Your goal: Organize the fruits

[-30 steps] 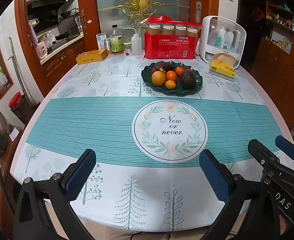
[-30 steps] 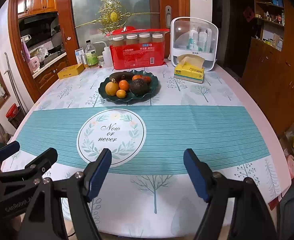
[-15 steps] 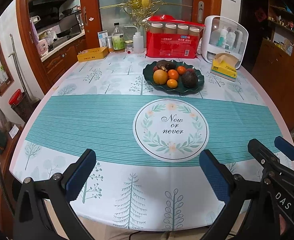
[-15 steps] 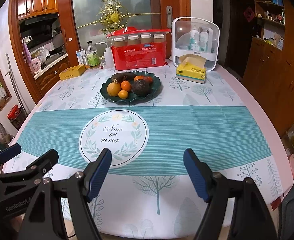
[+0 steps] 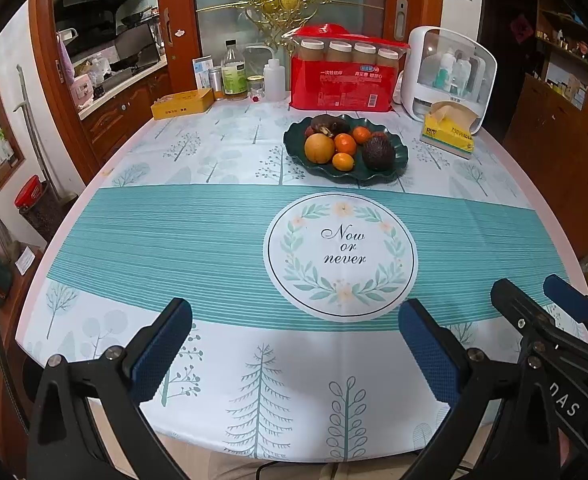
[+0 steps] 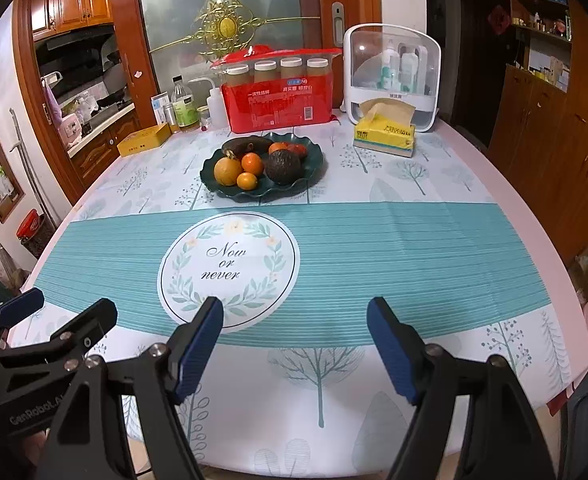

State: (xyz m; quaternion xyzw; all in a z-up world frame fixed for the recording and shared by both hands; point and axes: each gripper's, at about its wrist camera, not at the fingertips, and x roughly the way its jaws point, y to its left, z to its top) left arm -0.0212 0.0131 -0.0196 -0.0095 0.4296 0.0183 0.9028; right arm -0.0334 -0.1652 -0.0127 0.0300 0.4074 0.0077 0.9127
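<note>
Both the left gripper [image 5: 294, 344] and right gripper [image 6: 294, 344] hang wide apart, empty, near the table's [image 5: 213, 240] edge; reaching the far plate [image 6: 213, 184] of fruit should probably go slowly.

Left gripper [image 5: 294, 340] held low at the near edge, jaws spread wide, blue pads [image 5: 161, 354] facing each other, nothing between them, right gripper [image 6: 296, 340] level beside it, jaws likewise wide apart, empty, both pointed forward
</note>
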